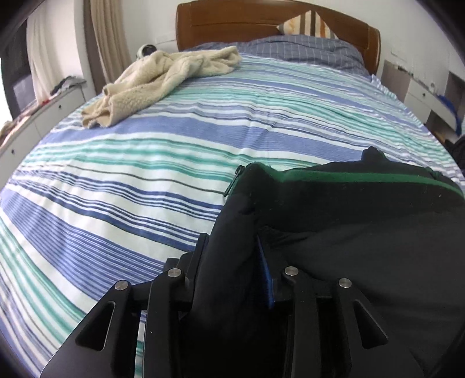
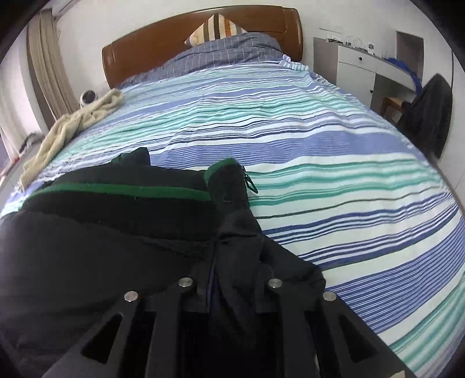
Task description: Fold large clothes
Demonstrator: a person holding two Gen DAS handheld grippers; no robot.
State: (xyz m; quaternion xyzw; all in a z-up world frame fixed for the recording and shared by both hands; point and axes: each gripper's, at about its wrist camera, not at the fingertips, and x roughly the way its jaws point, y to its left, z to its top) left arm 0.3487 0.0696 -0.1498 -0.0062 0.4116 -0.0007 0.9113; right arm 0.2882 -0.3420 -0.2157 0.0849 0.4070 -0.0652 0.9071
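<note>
**Both grippers clamped on one black jacket at the foot of the bed**

From the left wrist, the left gripper (image 1: 232, 256) has its two fingers drawn in on a thick fold of the black jacket (image 1: 348, 226), which fills the gap between them and hides the fingertips; only the edge of one blue pad (image 1: 266, 279) peeks out on the right side. The jacket lies on the striped bedspread (image 1: 174, 145) at the lower right, a green band (image 1: 363, 176) running across it, and its far side is cut off by the frame edge. One cream fleece garment (image 1: 162, 78) sits crumpled well apart, near the upper left of the bed. One wooden headboard (image 1: 261, 17) stands behind, with one striped cushion (image 1: 311, 24) leaning on it above grey checked bedding (image 1: 305, 49).

From the right wrist, the right gripper (image 2: 232, 270) likewise pinches a bunched fold of the same jacket (image 2: 101, 232), the cloth draping over both fingers so the tips cannot be made out. The jacket spreads to the lower left, and a collar end (image 2: 229, 183) with a small pull cord (image 2: 250, 183) pokes up just ahead of the gripper. A white cabinet (image 2: 357, 75) stands by the bed's right side, and one dark garment (image 2: 430, 110) hangs there over something hidden from me.
</note>
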